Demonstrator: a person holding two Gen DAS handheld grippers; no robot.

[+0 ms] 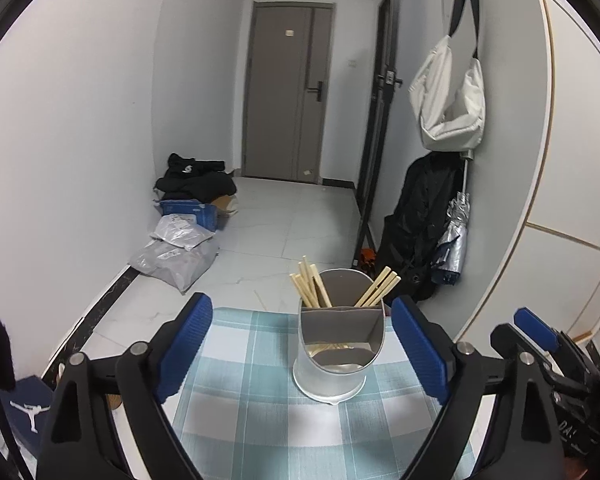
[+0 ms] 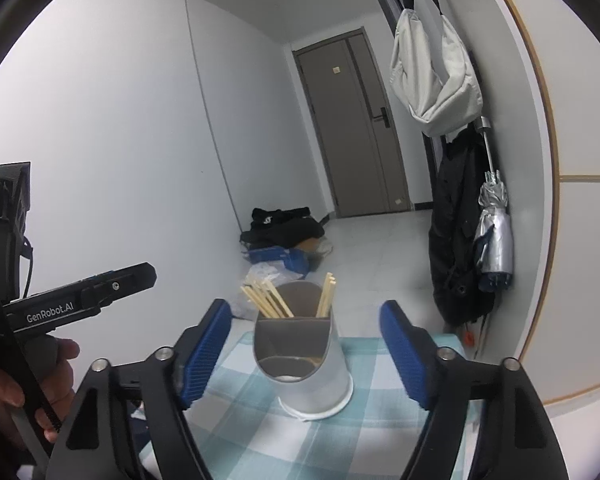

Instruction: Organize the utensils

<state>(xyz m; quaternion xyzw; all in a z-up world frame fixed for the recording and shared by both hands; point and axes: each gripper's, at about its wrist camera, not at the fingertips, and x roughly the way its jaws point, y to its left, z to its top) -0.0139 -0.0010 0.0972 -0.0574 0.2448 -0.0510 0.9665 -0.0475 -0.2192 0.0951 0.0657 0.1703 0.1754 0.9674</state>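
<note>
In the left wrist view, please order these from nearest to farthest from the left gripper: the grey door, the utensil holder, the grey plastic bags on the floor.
From the left gripper:
1. utensil holder, on the checked cloth between the open fingers.
2. grey plastic bags, on the floor to the left, beside the wall.
3. grey door, at the end of the hallway.

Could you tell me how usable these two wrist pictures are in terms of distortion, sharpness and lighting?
Left wrist view: strong fisheye bending at the walls, dark corners, yet the utensil holder and chopsticks are sharp in even, cool light. Right wrist view: same curvature and vignette, the holder crisp, no glare, soft shadows on the checked tablecloth.
</note>
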